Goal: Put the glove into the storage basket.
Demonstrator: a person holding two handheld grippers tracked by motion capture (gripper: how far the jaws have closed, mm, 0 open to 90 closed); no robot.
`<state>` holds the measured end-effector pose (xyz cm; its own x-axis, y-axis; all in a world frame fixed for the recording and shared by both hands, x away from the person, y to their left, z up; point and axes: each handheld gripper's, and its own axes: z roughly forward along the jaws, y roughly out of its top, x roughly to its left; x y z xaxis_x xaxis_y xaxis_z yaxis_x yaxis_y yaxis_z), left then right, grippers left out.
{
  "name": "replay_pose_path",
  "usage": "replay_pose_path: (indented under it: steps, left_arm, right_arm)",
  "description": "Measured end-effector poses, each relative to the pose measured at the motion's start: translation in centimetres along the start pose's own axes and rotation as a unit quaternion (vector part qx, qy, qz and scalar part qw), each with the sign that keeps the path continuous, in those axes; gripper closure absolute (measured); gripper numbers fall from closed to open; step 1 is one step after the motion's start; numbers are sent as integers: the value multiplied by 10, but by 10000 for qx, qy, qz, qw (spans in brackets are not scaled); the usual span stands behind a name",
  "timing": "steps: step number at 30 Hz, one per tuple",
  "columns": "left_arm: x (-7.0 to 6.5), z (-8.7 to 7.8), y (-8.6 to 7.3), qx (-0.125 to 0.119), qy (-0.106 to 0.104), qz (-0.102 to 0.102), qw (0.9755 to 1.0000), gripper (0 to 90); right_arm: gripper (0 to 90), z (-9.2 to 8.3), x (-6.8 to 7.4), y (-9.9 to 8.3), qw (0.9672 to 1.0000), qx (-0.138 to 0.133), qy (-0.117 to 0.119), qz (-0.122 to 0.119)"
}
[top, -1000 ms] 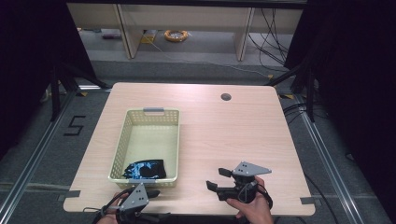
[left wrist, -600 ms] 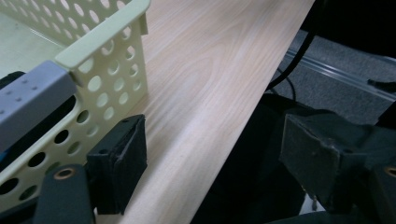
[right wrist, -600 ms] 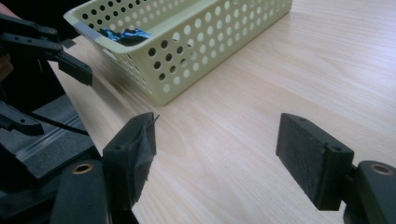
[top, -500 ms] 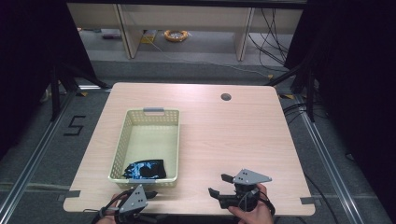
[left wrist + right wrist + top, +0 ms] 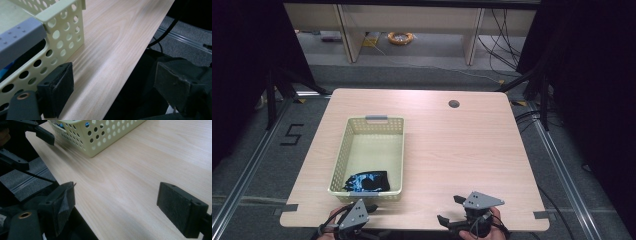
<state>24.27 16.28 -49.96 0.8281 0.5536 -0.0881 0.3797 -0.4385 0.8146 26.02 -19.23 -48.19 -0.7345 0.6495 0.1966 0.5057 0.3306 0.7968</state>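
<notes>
The dark blue-patterned cloth [image 5: 367, 181] already lies inside the pale yellow perforated plastic basket [image 5: 374, 126]. Both the left gripper [image 5: 371, 207] and right gripper [image 5: 450, 210] have just been opening, nothing between their jaws, at the wooden table's [image 5: 462, 150] near edge; little seems left.

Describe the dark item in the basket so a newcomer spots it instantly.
On the wooden table, find the pale yellow perforated basket left of centre. In its near end lies a crumpled black cloth with blue markings, the only thing in the basket.
</notes>
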Motion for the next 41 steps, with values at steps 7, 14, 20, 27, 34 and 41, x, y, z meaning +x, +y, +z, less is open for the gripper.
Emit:
replay_pose_path:
  steps: [7,14,20,27,34,41]
  left_arm:
    - [-2,-1,-2,187,6,86,9998,153]
    - [-4,0,-3,211,-72,64,9997,153]
    - [-3,0,-3,211,41,257,9994,153]
    - [-5,1,-4,119,-9,80,9999,153]
    - [-5,2,-4,190,-32,111,9998,153]
    - [-5,2,-4,163,-6,107,9998,153]
  right_arm:
    - [162,-3,4,-9,9997,106,-58,-200]
    - [163,-6,8,-15,9991,211,-120,-346]
    - [163,-7,10,-18,9991,276,-142,-296]
    - [163,-6,9,-19,9988,298,-99,-365]
    - [164,-6,9,-19,9983,334,-160,-439]
    - [164,-6,8,-19,9984,308,-220,-426]
